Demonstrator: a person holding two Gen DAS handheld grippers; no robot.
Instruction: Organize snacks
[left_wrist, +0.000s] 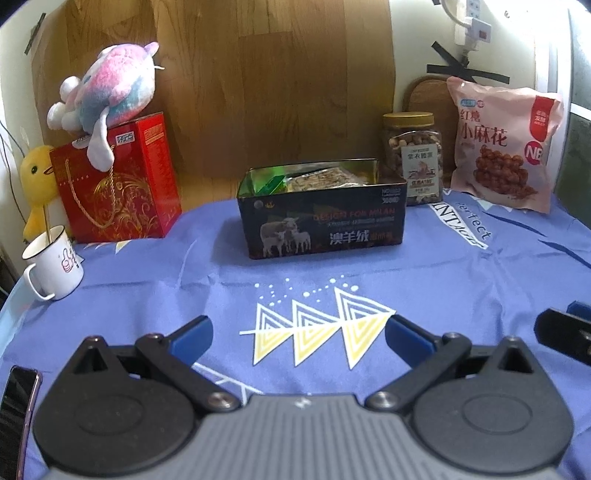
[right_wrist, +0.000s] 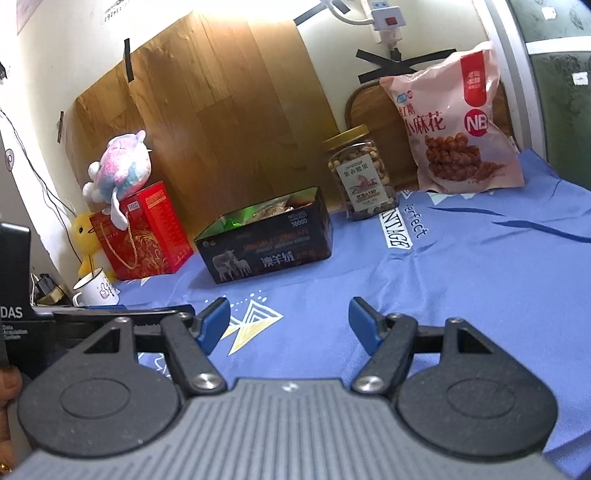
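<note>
A dark open tin box (left_wrist: 325, 225) (right_wrist: 266, 247) printed with sheep stands mid-table, with snack packets inside. To its right is a clear jar of nuts (left_wrist: 413, 158) (right_wrist: 360, 173) with a gold lid. A pink snack bag (left_wrist: 504, 144) (right_wrist: 456, 122) leans against the wall further right. My left gripper (left_wrist: 299, 336) is open above the blue cloth, well short of the box, with nothing between its blue pads. My right gripper (right_wrist: 290, 325) is open too and holds nothing. Its tip (left_wrist: 563, 332) shows at the right edge of the left wrist view.
A blue patterned cloth (left_wrist: 461, 295) (right_wrist: 480, 295) covers the table. At the left stand a red gift box (left_wrist: 118, 181) (right_wrist: 144, 232) with a plush toy (left_wrist: 107, 92) on top, a yellow duck (left_wrist: 37, 184) and a white mug (left_wrist: 55, 264) (right_wrist: 98, 290). A phone (left_wrist: 16, 406) lies at the near left.
</note>
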